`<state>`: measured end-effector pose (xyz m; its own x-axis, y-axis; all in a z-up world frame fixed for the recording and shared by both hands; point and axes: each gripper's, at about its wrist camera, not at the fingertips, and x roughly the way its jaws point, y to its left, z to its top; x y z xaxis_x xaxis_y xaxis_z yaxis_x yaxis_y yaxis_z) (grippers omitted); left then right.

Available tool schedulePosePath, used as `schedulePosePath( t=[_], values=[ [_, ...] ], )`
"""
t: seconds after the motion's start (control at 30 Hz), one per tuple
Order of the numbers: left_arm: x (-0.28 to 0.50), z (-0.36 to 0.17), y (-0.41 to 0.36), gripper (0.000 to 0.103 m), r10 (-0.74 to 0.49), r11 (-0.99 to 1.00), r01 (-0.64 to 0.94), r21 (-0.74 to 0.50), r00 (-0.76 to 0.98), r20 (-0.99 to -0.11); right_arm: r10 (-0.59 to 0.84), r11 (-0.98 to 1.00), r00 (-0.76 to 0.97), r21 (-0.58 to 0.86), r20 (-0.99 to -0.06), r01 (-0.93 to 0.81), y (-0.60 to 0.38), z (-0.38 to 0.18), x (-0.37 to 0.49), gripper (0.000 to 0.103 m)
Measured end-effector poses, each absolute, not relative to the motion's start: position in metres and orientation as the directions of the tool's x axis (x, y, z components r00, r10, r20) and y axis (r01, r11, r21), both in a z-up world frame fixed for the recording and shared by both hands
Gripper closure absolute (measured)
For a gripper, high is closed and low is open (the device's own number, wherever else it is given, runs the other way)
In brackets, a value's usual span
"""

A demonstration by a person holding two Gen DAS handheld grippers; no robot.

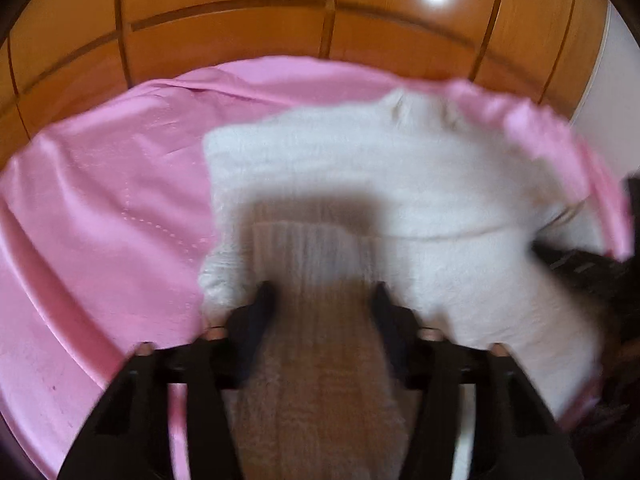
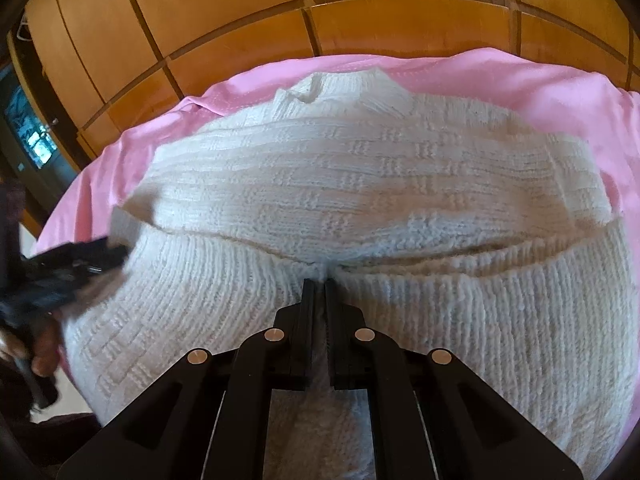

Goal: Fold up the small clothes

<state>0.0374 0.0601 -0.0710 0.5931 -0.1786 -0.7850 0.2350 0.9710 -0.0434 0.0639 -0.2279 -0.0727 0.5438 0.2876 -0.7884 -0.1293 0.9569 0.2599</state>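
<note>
A white knitted sweater (image 2: 360, 184) lies spread on a pink sheet (image 2: 560, 92), its lower part folded up over the body. My right gripper (image 2: 319, 282) is shut on the ribbed hem edge, with a pinch of knit between its fingers. The left wrist view is blurred. There the sweater (image 1: 360, 168) lies ahead, and my left gripper (image 1: 324, 292) stands open, a ribbed strip of the knit running loose between its parted fingers. In the right wrist view the left gripper (image 2: 80, 260) shows as a dark blur at the sweater's left edge, with a hand (image 2: 40, 356) behind it.
The pink sheet (image 1: 100, 200) covers the surface and stretches well to the left of the sweater. Behind it rise orange wooden panels (image 1: 240, 32). A dark shape, the right gripper (image 1: 580, 268), sits at the sweater's right edge. A dark doorway (image 2: 28, 140) is at far left.
</note>
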Motion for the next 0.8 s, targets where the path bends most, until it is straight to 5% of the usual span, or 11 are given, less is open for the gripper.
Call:
schedulePosePath(
  t=[0.1, 0.17, 0.23, 0.37, 0.53, 0.6, 0.67, 0.8],
  values=[
    [0.038, -0.072, 0.056, 0.069, -0.162, 0.975, 0.221, -0.031, 0.603, -0.781, 0.334, 0.941, 0.520, 0.310, -0.786, -0.136, -0.237, -0.059, 0.064, 0.089],
    [0.038, -0.072, 0.056, 0.070, -0.155, 0.976, 0.217, -0.026, 0.605, -0.781, 0.347, 0.934, 0.543, 0.338, -0.765, -0.121, -0.251, -0.045, 0.058, 0.059],
    [0.038, -0.072, 0.057, 0.071, -0.155, 0.976, 0.217, -0.025, 0.609, -0.778, 0.287, 0.949, 0.621, 0.304, -0.729, -0.082, -0.275, -0.024, 0.045, 0.052],
    [0.037, -0.071, 0.057, 0.074, -0.145, 0.978, 0.206, -0.018, 0.624, -0.768, 0.134, 0.980, 0.665, 0.198, -0.734, 0.020, -0.321, -0.012, 0.028, 0.052],
    [0.028, -0.062, 0.057, 0.094, -0.136, 0.981, 0.192, -0.010, 0.658, -0.740, 0.066, 0.989, 0.609, 0.132, -0.791, 0.064, -0.347, -0.038, 0.032, 0.052],
    [0.023, -0.057, 0.059, 0.095, -0.138, 0.982, 0.187, -0.015, 0.669, -0.730, 0.055, 0.993, 0.582, 0.103, -0.812, 0.049, -0.344, -0.048, 0.033, 0.065],
    [0.020, -0.052, 0.060, 0.096, -0.143, 0.982, 0.186, -0.019, 0.683, -0.716, 0.047, 0.995, 0.573, 0.087, -0.819, 0.043, -0.341, -0.051, 0.029, 0.089],
    [0.010, -0.040, 0.064, 0.097, -0.147, 0.982, 0.190, -0.012, 0.713, -0.686, 0.024, 0.996, 0.595, 0.069, -0.803, 0.052, -0.342, -0.038, 0.018, 0.096]
  ],
)
